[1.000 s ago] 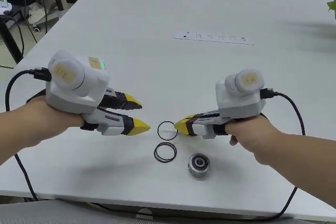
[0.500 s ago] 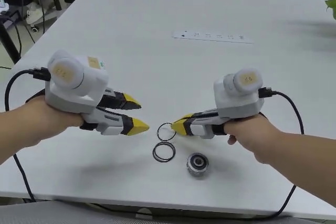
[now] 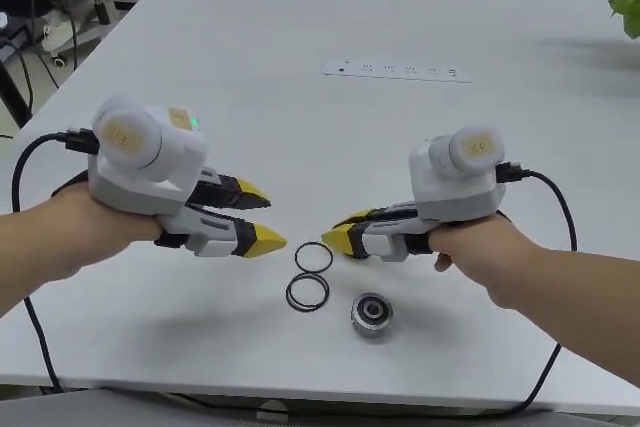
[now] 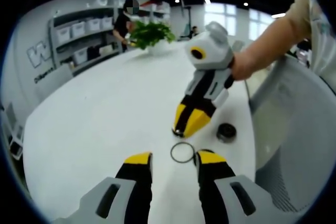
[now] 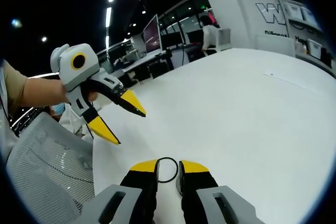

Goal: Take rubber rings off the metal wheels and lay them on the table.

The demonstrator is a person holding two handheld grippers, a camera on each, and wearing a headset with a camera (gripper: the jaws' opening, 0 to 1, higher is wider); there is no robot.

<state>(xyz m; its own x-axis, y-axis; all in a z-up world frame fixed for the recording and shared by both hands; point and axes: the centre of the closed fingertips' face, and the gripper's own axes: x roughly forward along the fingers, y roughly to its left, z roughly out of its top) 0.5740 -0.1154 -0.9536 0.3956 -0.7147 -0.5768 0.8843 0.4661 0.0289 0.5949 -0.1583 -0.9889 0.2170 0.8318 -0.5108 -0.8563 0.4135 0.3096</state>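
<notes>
A small metal wheel [image 3: 372, 313] lies near the table's front edge, also in the left gripper view as the wheel [image 4: 226, 131]. Two black rubber rings lie flat to its left: one ring [image 3: 313, 257] and a doubled-looking ring [image 3: 307, 292] just in front of it. My right gripper [image 3: 337, 238] hovers just right of the farther ring, its jaws a narrow gap apart and holding nothing; in its own view the ring [image 5: 167, 170] shows on the table through my right gripper [image 5: 169, 167]. My left gripper [image 3: 263, 217] stands wide open to the rings' left, with the ring [image 4: 182, 152] ahead of my left gripper [image 4: 173, 158].
A white power strip [image 3: 397, 71] lies flat far back on the white table [image 3: 300, 97]. Cables trail from both grippers over the table's front edge. A potted plant [image 4: 151, 34] stands at the far end, and office chairs stand off to the left.
The right gripper's tips, which were against the farther ring's edge, now stand a little above and apart from it. The left gripper has held still.
</notes>
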